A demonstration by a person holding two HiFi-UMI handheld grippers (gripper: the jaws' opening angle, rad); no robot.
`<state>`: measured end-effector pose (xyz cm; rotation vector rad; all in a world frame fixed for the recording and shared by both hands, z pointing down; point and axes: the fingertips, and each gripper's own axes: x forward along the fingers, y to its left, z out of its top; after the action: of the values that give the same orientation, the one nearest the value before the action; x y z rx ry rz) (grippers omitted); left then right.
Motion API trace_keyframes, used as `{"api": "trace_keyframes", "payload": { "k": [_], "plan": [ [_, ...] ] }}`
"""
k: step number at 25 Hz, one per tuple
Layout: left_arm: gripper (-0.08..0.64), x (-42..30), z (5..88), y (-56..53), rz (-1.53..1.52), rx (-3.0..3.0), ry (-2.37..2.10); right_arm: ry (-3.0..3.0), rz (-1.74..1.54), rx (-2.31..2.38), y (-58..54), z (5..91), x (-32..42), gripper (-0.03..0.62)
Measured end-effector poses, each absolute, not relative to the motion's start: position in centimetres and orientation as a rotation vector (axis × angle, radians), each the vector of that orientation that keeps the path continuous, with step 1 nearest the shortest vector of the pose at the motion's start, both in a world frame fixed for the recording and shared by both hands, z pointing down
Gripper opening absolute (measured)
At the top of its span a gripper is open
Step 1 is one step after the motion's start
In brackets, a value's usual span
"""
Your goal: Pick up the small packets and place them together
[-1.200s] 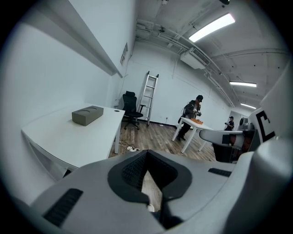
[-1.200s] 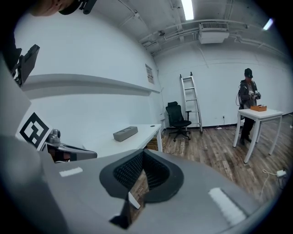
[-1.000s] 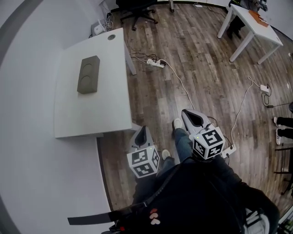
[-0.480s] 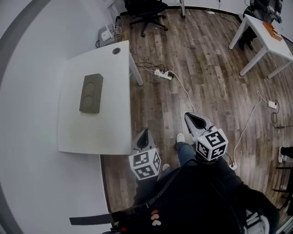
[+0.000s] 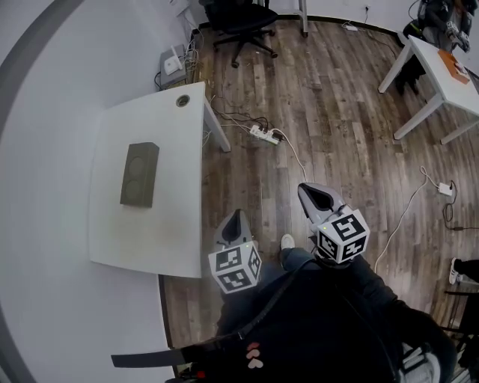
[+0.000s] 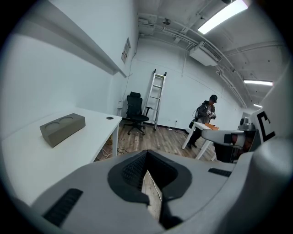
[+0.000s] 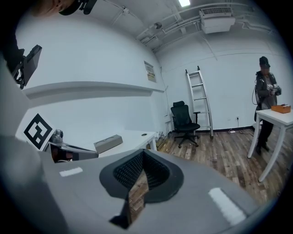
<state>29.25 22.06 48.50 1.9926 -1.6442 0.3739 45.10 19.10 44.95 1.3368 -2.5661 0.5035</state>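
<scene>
**Left tool** (image 6: 146, 153): jaws together at the tip, nothing between the ribbed pads; only a sliver of floor shows through the slit behind them. It is held over the wooden floor (image 5: 337, 127), just off the near right corner of the bench (image 5: 150, 232). Its marker cube (image 5: 234, 269) faces up at the holder's chest.

**Right tool** (image 7: 143, 153): jaws closed, nothing gripped. It is held over open floor, to the right of the left tool and apart from it, and points slightly downward.

**Small packets**: where they lie cannot be told from any view.

**Bench**: white, rectangular, set against the white wall. There is a round cable hole (image 5: 182, 100) near its far corner.

**Grey block** (image 5: 139, 174): oblong, with two round recesses in its top face (the only loose item on the bench). It lies flat toward the wall side, well apart from both tools.

**Floor items**: a white power strip (image 5: 264, 135) with trailing cables lies beyond the bench leg. A small white device (image 5: 174, 63) stands by the wall.

**Office chair** (image 5: 239, 19): black, past the far end of the bench.

**Ladder** (image 6: 155, 98): leaning on the back wall beside the chair.

**Second bench** (image 5: 441, 78): white, across the room. An orange object (image 5: 454, 66) lies on top, and a person (image 6: 206, 114) stands at it.
</scene>
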Motion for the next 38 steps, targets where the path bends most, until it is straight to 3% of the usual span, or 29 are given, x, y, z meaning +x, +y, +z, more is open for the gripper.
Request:
{"api": "trace_keyframes", "payload": {
  "k": [17,38],
  "plan": [
    [0.000,30.1,49.2,10.5,0.398,2.022,-1.632,-2.563,0.526,1.374,8.2,46.0,46.0,-0.006],
    [-0.001,23.1,48.9,-6.7,0.357,1.950,-1.662,-2.610,0.525,1.233,-9.8,45.5,37.0,-0.006]
  ]
}}
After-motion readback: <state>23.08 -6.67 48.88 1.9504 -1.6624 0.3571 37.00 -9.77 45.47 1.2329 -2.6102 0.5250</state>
